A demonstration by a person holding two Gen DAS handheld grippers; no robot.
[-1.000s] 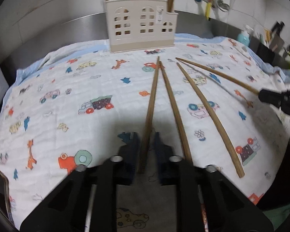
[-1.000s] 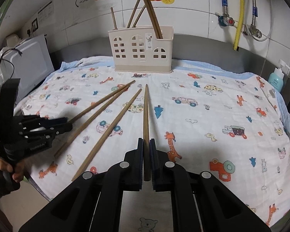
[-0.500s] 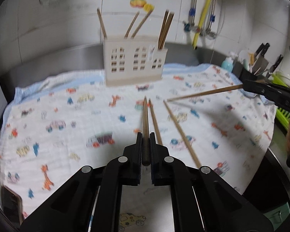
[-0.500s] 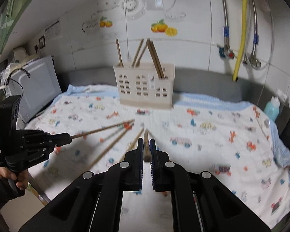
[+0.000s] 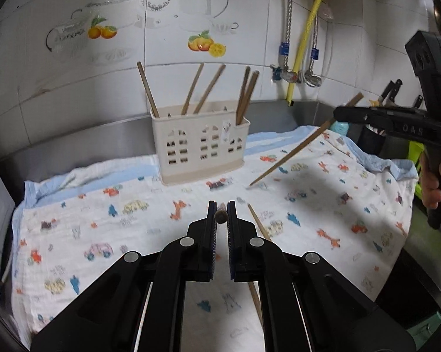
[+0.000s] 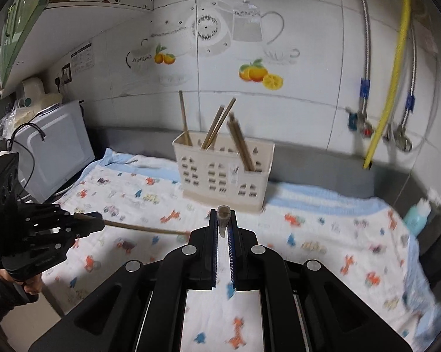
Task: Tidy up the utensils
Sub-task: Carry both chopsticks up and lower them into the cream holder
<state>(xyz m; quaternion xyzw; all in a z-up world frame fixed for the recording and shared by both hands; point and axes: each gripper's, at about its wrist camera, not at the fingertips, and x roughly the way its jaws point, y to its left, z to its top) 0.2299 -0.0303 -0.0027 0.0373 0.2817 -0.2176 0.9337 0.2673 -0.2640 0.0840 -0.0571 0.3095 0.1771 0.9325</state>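
Each gripper [image 5: 221,215] [image 6: 223,220] clenches one chopstick [image 5: 220,216] [image 6: 222,215]; tip both upright above the holder [image 5: 201,146], then lower gently.

Home kitchen, fruit-decal wall tiles [image 6: 258,73], likely a microwave [image 6: 53,146], knives [image 5: 392,91]

Both tongs [image 5: 221,215] [image 6: 223,220] have lifted their chopsticks [image 5: 221,216] [image 6: 223,214] off the cloth [image 5: 103,228].

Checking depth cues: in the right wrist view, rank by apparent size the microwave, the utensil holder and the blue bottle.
1. Microwave
2. Utensil holder, nearly as large, so the order is unsure
3. Blue bottle, clearly smallest
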